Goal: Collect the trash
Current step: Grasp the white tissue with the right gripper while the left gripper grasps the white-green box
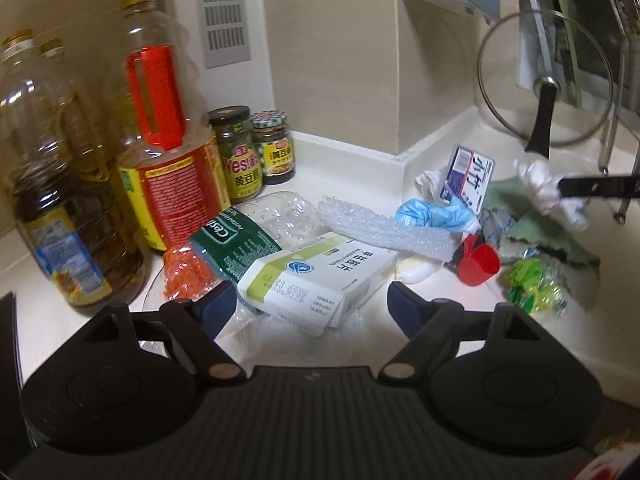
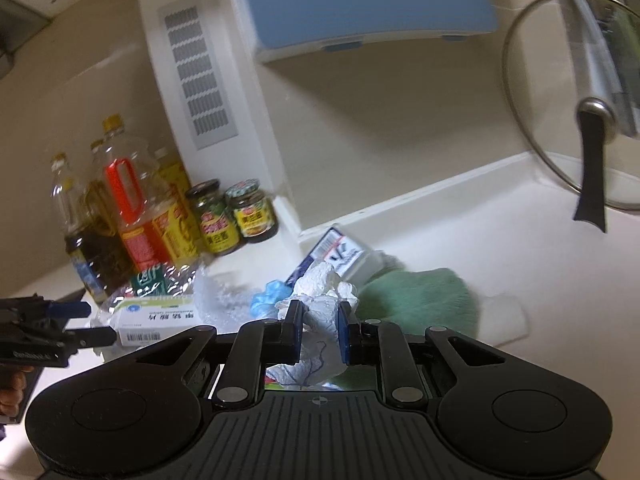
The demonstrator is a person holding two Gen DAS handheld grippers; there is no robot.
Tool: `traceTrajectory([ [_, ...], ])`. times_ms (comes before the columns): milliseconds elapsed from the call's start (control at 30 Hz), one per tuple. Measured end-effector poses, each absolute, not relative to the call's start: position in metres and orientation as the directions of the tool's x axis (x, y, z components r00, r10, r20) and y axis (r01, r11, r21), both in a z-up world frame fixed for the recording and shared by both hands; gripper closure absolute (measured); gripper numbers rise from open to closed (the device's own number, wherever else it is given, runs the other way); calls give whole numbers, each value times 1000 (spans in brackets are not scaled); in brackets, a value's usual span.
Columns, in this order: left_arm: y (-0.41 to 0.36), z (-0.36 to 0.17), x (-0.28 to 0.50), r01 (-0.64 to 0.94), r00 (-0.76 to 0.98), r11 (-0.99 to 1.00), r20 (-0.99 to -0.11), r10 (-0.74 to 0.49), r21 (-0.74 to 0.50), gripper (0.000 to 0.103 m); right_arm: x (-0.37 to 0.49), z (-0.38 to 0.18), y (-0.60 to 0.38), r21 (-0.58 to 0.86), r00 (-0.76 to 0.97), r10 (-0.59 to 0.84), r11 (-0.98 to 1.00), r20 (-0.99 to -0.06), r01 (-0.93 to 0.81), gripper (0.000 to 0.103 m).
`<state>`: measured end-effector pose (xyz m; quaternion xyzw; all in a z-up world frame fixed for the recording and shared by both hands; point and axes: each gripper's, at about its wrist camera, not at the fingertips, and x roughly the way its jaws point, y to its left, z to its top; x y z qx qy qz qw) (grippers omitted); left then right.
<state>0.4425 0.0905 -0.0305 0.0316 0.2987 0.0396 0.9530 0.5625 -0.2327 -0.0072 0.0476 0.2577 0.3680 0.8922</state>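
The left claw [image 1: 310, 304] stands wide apart, the white medicine box [image 1: 320, 280] lying crosswise just ahead; the right claw [image 2: 319, 330] is clamped on crumpled tissue [image 2: 320, 316].

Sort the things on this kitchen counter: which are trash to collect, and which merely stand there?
Trash: crumpled tissue in the right gripper, white medicine box before the open left gripper, bubble wrap, green wrapper.
Not trash: oil bottles, sauce jars, glass lid.

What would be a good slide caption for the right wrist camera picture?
Right gripper, its jaws closed on crumpled white tissue, above a littered kitchen counter.
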Motion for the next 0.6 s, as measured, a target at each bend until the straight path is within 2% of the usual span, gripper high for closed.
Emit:
traceTrajectory([
  [200,102,-41,462,-10,810,992,-581,81,124,16,566,-6,-248,300,615,665,743,-423,-598,85],
  [433,118,-49,478,68,800,996,-600,-15,65,15,569,-11,-260,327,623,648,761,-439,-561,85],
  [533,119,-50,482,88,802,994,-597,-33,64,16,569,-14,-263,330,625,638,769,-449,-548,85],
  [600,118,-51,483,104,801,992,-597,-45,65,21,569,-15,-265,331,628,633,773,-454,-541,85],
])
